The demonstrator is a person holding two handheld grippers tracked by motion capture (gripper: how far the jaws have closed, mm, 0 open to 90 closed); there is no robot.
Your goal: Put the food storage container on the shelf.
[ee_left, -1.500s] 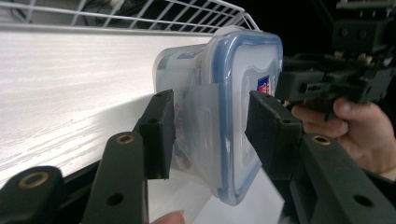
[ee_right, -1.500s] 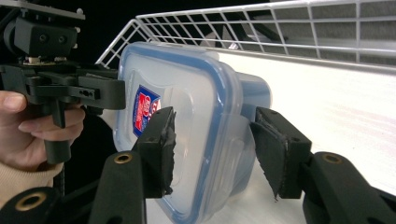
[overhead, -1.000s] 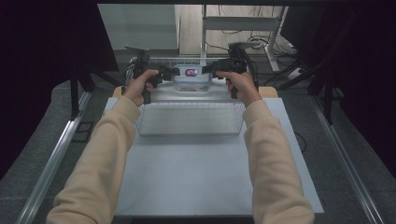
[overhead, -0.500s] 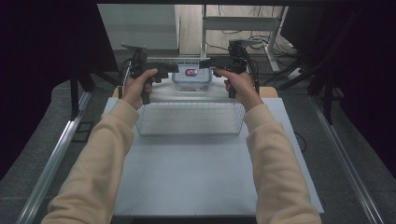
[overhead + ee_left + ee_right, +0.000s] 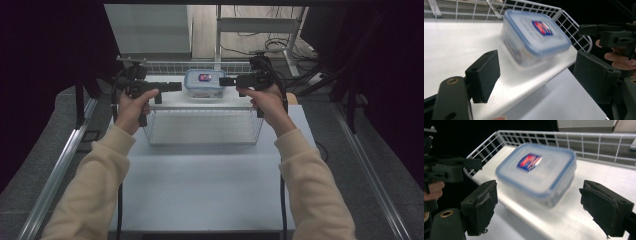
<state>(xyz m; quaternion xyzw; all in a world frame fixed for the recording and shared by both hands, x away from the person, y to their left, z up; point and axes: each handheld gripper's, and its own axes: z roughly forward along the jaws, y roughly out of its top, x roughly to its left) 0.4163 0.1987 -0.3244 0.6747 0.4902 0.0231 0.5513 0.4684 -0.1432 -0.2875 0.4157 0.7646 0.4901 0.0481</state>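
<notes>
The container [image 5: 204,83] is a rectangular box of clear plastic with rounded corners, closed by a lid with a blue rim and a red and blue label [image 5: 205,77] on top. It sits on a smooth white shelf [image 5: 170,98] at the far side of the counter [image 5: 200,180], and a low white wire rail [image 5: 165,66] runs behind it and around the ends of the shelf. Below the near edge of the shelf a wire basket [image 5: 202,127] stands on the counter, made of thin white grid.

The left gripper [image 5: 175,86] is just left of the container and the right gripper [image 5: 226,80] is just right of it; both point inward and neither touches it. In the two gripper views the black padded jaws of each stand wide apart with nothing between them.

The container is near the front edge of the shelf, with free white surface to its left and right. The near half of the counter is bare.

The container is blurred in both gripper views, so its contents are hard to make out. The basket's inside is unclear through the grid.
</notes>
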